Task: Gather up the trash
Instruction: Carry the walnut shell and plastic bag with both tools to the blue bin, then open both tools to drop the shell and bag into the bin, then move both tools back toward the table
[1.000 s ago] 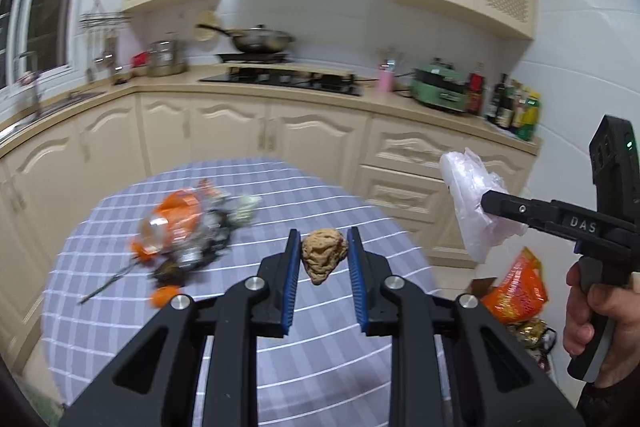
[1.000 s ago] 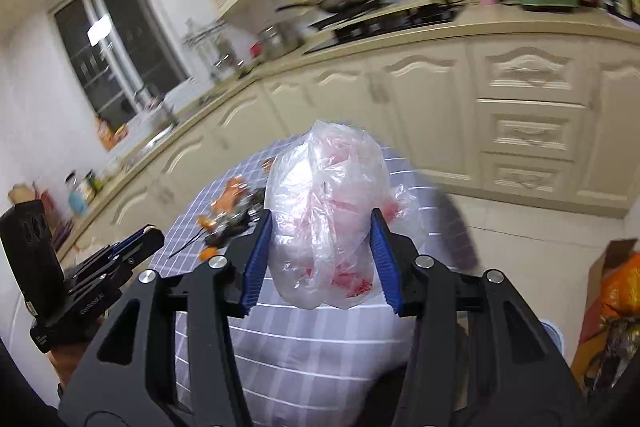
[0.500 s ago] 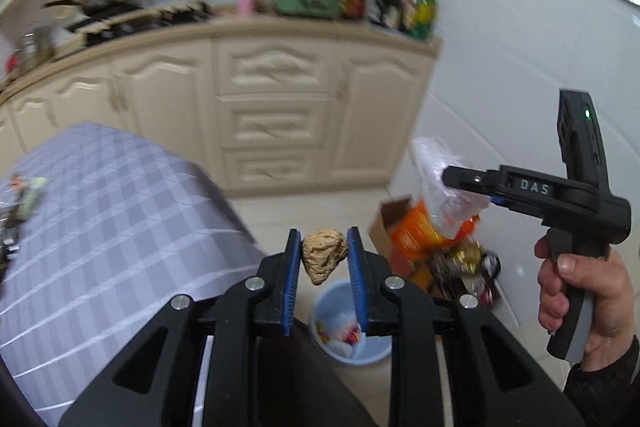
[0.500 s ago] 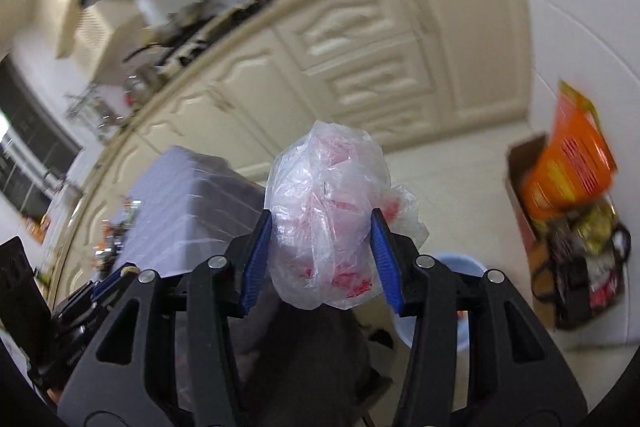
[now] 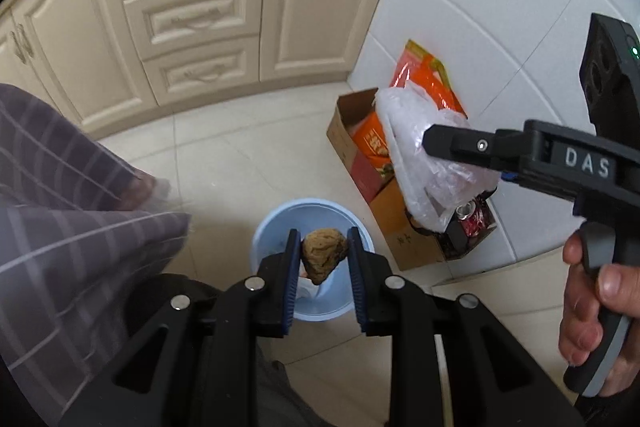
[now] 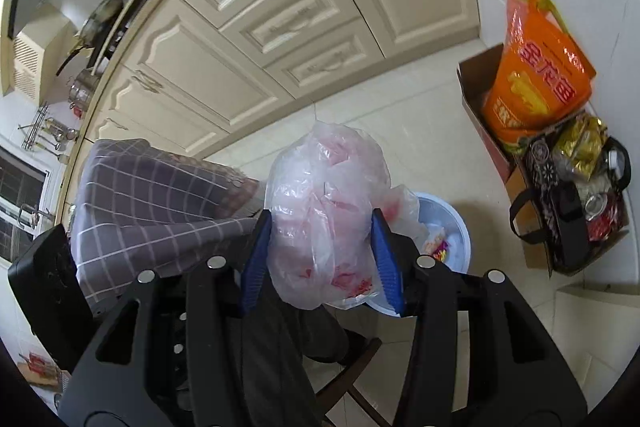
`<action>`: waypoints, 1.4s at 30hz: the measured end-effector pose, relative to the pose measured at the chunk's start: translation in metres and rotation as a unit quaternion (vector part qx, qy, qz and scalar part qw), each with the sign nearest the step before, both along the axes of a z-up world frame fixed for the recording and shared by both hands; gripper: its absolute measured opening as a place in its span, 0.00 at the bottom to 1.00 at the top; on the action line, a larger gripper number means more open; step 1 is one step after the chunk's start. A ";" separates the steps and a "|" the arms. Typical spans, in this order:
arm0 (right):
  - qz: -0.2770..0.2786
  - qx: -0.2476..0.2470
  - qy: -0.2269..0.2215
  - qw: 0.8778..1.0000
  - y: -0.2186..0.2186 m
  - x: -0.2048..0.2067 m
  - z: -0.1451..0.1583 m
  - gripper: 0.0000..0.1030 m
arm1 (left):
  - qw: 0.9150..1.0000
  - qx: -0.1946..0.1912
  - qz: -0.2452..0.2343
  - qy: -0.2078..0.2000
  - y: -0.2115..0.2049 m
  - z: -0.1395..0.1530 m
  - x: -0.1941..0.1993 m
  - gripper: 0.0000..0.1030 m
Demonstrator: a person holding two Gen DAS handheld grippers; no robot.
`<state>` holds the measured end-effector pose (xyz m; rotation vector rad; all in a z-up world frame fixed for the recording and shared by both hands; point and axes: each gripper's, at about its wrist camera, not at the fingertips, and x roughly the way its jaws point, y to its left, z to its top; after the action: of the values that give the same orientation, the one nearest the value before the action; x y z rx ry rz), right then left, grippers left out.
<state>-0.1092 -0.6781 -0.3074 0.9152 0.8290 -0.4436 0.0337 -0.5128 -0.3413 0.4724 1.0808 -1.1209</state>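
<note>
My left gripper [image 5: 322, 251] is shut on a brown crumpled lump of trash [image 5: 323, 253] and holds it right above the light blue bin [image 5: 276, 227] on the floor. My right gripper [image 6: 322, 239] is shut on a crumpled clear plastic bag [image 6: 326, 211] with pink-red marks. In the left wrist view the bag [image 5: 424, 163] hangs up and to the right of the bin, over the cardboard box. The bin [image 6: 450, 227] shows behind the bag in the right wrist view, with some trash in it.
A cardboard box [image 5: 360, 131] with an orange bag [image 6: 536, 83] and a black bag [image 6: 560, 211] stands by the white tiled wall. Cream cabinets [image 5: 192, 11] line the back. The checked tablecloth [image 5: 72, 211] hangs at the left.
Both grippers swung away from the table and tilted down toward the floor. The bin came to lie under the left gripper. Both still hold their trash.
</note>
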 end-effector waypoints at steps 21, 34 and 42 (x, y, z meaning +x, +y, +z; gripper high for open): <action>-0.042 0.018 0.025 0.999 -0.004 -0.005 -0.020 0.94 | 0.998 -0.029 0.038 -0.050 0.017 0.032 0.005 0.89; 0.006 -0.050 -0.032 0.998 0.033 0.025 0.066 0.94 | 0.986 -0.120 0.067 -0.099 0.072 0.121 0.002 0.91; 0.060 -0.086 -0.075 0.992 0.077 0.062 0.121 0.94 | 0.970 -0.168 0.114 -0.134 0.132 0.173 0.016 0.91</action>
<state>-0.0473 -0.6010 -0.1864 0.7259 0.6923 -0.3312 0.0498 -0.3807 -0.1686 0.2154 0.6733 -0.9786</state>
